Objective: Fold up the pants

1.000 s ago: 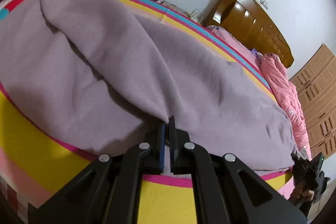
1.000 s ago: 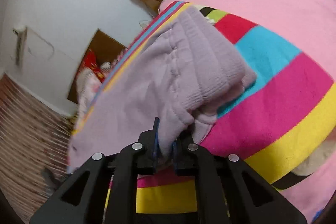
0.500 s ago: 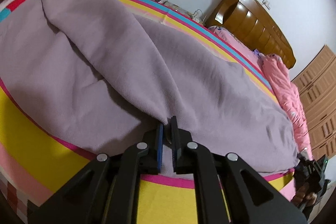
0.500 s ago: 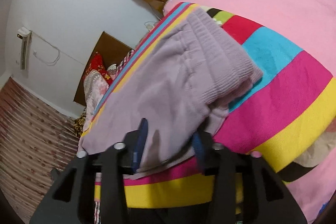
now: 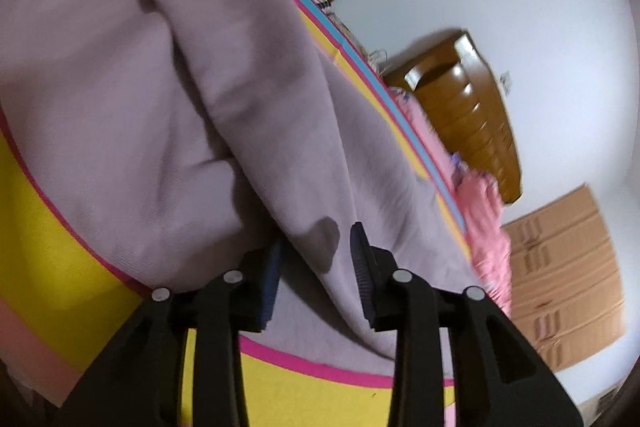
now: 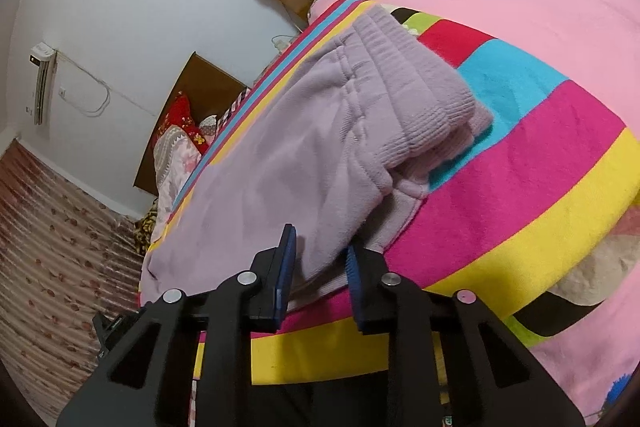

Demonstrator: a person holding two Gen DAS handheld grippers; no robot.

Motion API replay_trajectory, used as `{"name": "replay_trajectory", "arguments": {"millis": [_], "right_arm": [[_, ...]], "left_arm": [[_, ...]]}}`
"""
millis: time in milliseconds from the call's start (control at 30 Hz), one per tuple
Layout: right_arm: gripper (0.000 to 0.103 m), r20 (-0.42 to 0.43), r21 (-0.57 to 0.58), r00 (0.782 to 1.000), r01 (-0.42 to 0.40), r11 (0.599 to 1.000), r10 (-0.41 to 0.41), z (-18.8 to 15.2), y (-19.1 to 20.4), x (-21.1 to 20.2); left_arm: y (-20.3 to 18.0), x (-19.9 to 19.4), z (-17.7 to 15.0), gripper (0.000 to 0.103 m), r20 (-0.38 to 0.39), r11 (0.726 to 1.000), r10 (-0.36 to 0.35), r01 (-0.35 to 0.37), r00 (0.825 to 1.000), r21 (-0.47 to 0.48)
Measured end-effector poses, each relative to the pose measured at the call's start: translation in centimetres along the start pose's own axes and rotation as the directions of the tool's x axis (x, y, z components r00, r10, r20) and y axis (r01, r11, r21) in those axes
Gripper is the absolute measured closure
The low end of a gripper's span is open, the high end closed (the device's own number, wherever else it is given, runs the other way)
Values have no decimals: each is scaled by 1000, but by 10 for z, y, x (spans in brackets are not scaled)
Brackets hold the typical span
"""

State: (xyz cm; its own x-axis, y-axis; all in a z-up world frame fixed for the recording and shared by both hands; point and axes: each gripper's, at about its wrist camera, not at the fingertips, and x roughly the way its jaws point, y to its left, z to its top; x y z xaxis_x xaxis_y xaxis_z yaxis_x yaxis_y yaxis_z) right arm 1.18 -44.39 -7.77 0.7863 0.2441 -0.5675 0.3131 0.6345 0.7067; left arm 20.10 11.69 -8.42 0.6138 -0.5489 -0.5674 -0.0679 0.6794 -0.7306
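Striped blanket (image 6: pixel 520 163) bears lilac pants (image 6: pixel 320 147)

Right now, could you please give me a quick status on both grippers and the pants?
Left gripper opening, fabric between jaws, not pinched. Right gripper closing, pants edge between jaws, not yet clamped. Pants folded lengthwise on striped blanket. Nothing in the way.

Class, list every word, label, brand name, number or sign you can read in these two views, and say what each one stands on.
None: no readable text in either view.
The wall air conditioner bears no legible label.
The lilac pants and striped blanket show no print.
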Motion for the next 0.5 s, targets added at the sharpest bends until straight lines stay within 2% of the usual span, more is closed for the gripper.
{"name": "replay_trajectory", "arguments": {"millis": [100,133,167,300,367,433,500], "right_arm": [[82,-2,-1,1000,-4,1000,4,-1,-4,-1],[82,-2,-4,1000,-2,1000,2,-1,-4,-1],[82,-1,-6,1000,1,1000,-1,-1,-4,-1],[87,1,0,1000,19,1000,-19,-1,-3,-1],[88,5,9,1000,19,1000,-19,0,-1,-7],[89,12,-5,999,31,1000,-31,3,2,-13],[91,3,-8,999,51,999,-51,3,-1,-15]], "left_arm": [[0,0,8,75,17,1000,9,-10,1000,25],[-1,0,9,84,20,999,12,-13,1000,41],[-4,1,10,100,27,997,11,-13,1000,70],[-29,-15,5,101,104,988,20,-35,994,151],[-51,-43,0,101,162,973,29,-65,986,219],[-59,-60,-4,101,172,966,42,-83,984,243],[-52,-61,-12,101,137,960,96,-128,986,248]]}}
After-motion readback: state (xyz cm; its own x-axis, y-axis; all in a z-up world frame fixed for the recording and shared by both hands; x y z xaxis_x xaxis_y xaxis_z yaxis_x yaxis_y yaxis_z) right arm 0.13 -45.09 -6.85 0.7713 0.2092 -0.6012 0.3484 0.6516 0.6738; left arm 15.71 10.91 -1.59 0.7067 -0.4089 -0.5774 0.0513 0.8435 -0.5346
